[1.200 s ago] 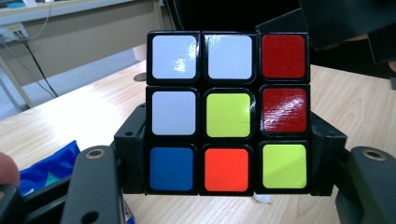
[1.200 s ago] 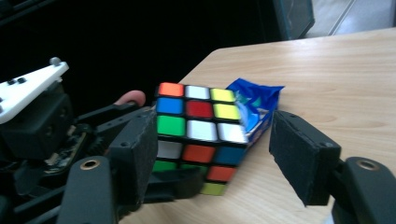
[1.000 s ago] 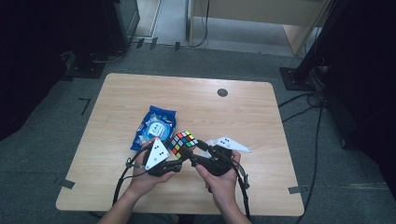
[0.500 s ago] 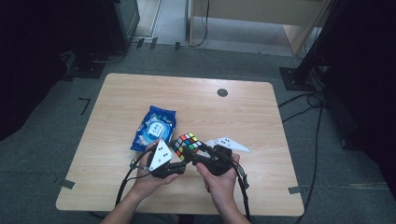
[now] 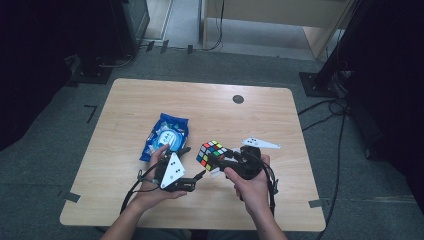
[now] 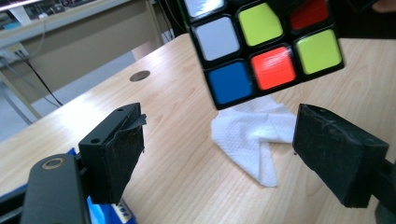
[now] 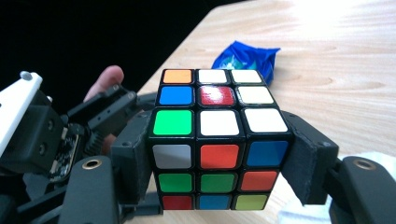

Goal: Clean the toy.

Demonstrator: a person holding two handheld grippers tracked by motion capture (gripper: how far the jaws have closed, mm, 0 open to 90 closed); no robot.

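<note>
Right gripper (image 7: 219, 158) clamped on Rubik's cube (image 7: 217, 140), lifted off table (image 5: 150, 100). Left gripper (image 6: 219, 154) jaws just opened wide, empty; cube at its 12 o'clock.

We see the table (image 5: 150, 95) w/ most items in its near half. The puzzle cube (image 5: 212, 154) sits near centre, raised off the tabletop, between the jaws of the right gripper (image 5: 220, 161), which reaches in from the cube's right. A tissue (image 6: 254, 135) lies on the table directly under and just behind the cube. The left gripper (image 5: 192, 164) is to the cube's left, apart from it, jaws spread and pointing toward it. The wipes packet (image 5: 166, 136) lies on the table behind the left gripper, left of the cube. A small round insert (image 5: 238, 99) sits in the tabletop toward the far edge, right of centre.
</note>
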